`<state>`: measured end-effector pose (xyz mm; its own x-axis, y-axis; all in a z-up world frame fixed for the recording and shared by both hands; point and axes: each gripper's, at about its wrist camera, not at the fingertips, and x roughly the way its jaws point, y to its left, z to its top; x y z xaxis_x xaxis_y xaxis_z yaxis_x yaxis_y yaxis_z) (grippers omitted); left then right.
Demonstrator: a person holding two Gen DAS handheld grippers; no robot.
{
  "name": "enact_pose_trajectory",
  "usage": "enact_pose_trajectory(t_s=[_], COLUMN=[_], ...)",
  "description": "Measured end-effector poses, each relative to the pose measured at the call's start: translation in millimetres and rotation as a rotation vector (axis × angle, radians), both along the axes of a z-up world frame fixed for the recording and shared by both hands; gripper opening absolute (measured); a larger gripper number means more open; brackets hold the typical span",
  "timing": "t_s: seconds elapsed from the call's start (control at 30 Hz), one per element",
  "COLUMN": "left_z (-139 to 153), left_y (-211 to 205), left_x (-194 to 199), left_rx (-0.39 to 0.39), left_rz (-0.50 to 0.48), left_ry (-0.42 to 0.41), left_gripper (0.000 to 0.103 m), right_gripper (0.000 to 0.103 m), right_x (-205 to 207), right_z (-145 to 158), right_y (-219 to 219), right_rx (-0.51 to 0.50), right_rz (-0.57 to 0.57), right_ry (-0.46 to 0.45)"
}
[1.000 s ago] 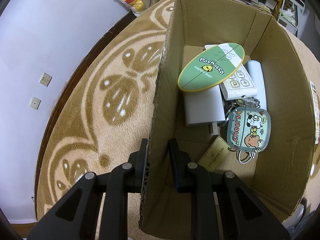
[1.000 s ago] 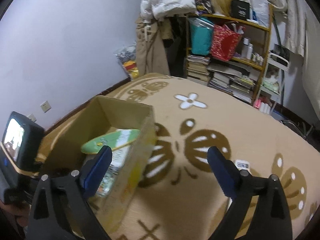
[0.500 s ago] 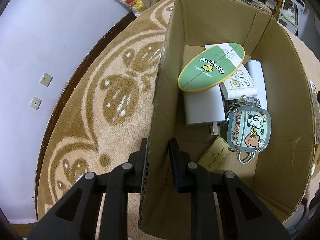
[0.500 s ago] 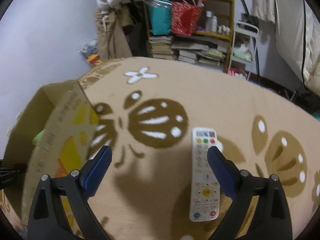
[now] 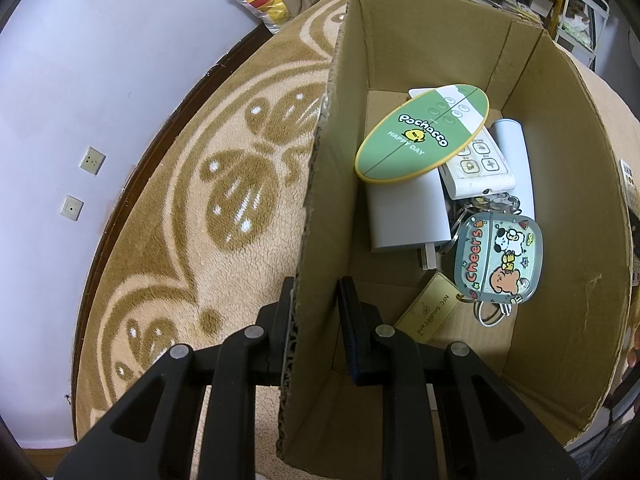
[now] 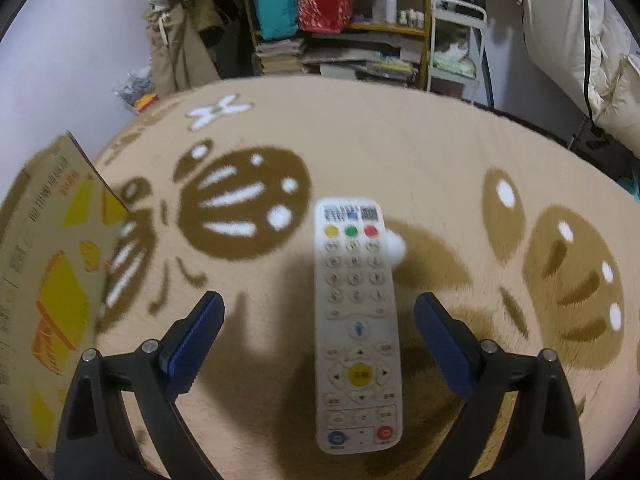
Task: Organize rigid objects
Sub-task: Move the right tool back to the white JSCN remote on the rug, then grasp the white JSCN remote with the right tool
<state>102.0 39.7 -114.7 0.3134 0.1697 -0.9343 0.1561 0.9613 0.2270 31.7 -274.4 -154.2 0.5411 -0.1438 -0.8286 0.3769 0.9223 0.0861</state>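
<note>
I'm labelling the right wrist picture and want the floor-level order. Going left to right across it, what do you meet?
Printed cardboard box wall → left blue-padded finger of the open right tool → long white remote control with coloured buttons lying on the tan patterned rug → right blue-padded finger.

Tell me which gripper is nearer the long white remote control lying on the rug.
Right gripper: open, straddling the white remote control. Left gripper grips the cardboard box wall.

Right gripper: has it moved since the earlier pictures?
Yes. The right gripper swung rightward off the cardboard box and now hangs open astride the white remote.
</note>
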Motion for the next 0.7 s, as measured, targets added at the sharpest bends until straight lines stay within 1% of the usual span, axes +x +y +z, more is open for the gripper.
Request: enact_pose_trajectory(t_s=[0.07,0.1,0.17,0.23,0.37,0.43,0.5,0.53,0.6,0.63,0.7], left_z=[-0.1,-0.1,-0.2,-0.1,-0.2,-0.3,-0.2,-0.3,-0.3,0.0,-0.1], left_y=[-0.1,-0.1,-0.1,0.0,-0.2,-0.2,-0.5,-0.4,-0.2,0.4,0.1], left_x=[0.0,0.0,-0.1,0.0,0.0,0.0,0.1,0.0,0.1,0.4,0.5], left_rx=[0.000,0.000,-0.001,0.000,0.000,0.000,0.001,0.000,-0.001,-0.002,-0.003], left_rz=[0.000,0.000,0.001,-0.001,0.000,0.000,0.000,0.001,0.003,0.003,0.003], left_ry=[0.000,0.000,0.000,0.000,0.000,0.001,0.000,0.001,0.002,0.003,0.003], left_gripper=[0.020,0.020,0.020,0.020,0.020,0.020,0.020,0.020,0.020,0.020,0.020], right_gripper=[0.100,0.096,0.092,0.092,0.088,0.082,0.070,0.066,0.049,0.045,0.045], right_x=[0.1,0.0,0.1,-0.5,-1.6,-2.1,-3.3,-3.2,-4.9,-6.0,-7.7], right_z=[-4.5,-7.3,-10.8,-11.7,-11.6,-11.3,-9.1,-8.3,-6.7,-6.4,-6.5], right_y=[-1.0,-1.9,-2.7,-2.9,-5.1,-4.7,-5.3,-5.0,-6.0,-6.9,-8.8], right_rx=[0.000,0.003,0.003,0.001,0.012,0.014,0.032,0.032,0.026,0.025,0.033], right_rz=[-0.005,-0.006,-0.007,-0.008,-0.043,-0.051,-0.051,-0.055,-0.069,-0.074,-0.075], right_ry=[0.013,0.020,0.035,0.036,0.042,0.044,0.042,0.044,0.047,0.047,0.043])
